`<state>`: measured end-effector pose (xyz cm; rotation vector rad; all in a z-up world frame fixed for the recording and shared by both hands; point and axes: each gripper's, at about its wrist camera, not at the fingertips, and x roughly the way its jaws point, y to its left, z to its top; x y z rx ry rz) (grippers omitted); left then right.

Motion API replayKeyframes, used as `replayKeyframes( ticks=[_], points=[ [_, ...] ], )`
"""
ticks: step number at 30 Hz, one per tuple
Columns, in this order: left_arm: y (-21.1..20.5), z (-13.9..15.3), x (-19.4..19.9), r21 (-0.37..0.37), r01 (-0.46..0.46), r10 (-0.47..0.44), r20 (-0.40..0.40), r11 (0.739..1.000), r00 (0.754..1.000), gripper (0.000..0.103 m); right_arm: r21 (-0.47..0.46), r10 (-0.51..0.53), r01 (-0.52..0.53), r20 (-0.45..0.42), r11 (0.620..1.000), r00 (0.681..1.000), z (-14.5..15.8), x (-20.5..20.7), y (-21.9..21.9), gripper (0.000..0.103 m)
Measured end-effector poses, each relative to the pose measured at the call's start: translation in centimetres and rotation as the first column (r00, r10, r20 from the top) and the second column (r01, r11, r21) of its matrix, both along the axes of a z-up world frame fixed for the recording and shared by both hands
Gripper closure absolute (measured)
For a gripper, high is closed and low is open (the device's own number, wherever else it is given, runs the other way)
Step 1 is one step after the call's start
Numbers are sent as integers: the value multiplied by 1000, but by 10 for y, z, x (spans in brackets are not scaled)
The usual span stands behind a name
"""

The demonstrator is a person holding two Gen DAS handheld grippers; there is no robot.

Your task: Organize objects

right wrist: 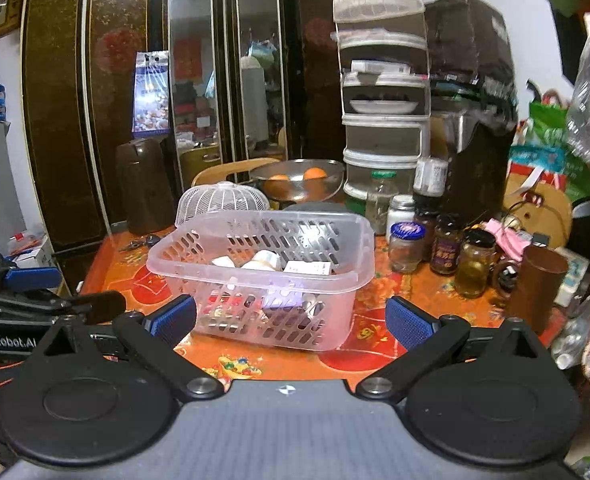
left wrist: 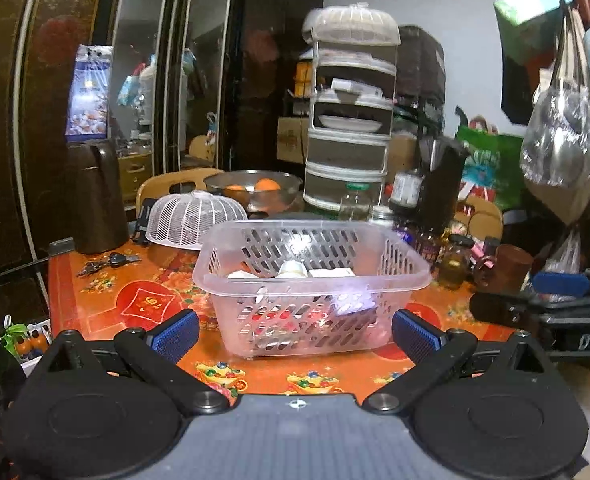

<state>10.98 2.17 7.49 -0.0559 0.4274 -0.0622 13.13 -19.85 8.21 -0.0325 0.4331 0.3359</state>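
- One clear basket [left wrist: 311,280] is seen on the orange table [left wrist: 107,296]; two grippers are in view, one per camera.
- Inside the basket, small white items [right wrist: 265,260] and a white box [right wrist: 309,267] are seen above the rim, with more items lower down that cannot be made out through the slotted wall.
- The left gripper [left wrist: 297,330] is held with its blue pads [left wrist: 175,334] wide apart and nothing between them; the basket lies just ahead of it, centred between the fingers.
- The right gripper [right wrist: 291,322] is likewise spread and empty; the basket lies just ahead, slightly toward its left finger.
- Behind the basket, one white mesh dome [right wrist: 221,202] is set on the table, and beyond it one steel bowl [right wrist: 299,182] holding two oranges [right wrist: 315,173].
- Right of the basket, one group of jars [right wrist: 443,252] is counted at about six, and one brown cup [right wrist: 539,288] stands further right.
- Behind the jars, one tiered food cover [right wrist: 383,92] is stacked; a white dish is seen in one tier.
- Left of the basket, one brown jug [left wrist: 93,196] and one bunch of keys [left wrist: 107,262] are seen.
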Motion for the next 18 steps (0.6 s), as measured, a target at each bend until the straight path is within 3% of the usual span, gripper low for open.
replayKeyframes(
  ticks=[10,18],
  points=[
    [-10,5,-65,24,-46,45,51,999,998,1,2,-22,22,42,1000,999,-1,-54,-7,0],
    [-13,7,-65,20,-19,18,46,1000,999,1,30,-37,36,41,999,998,4,-58,-26,0]
  ],
)
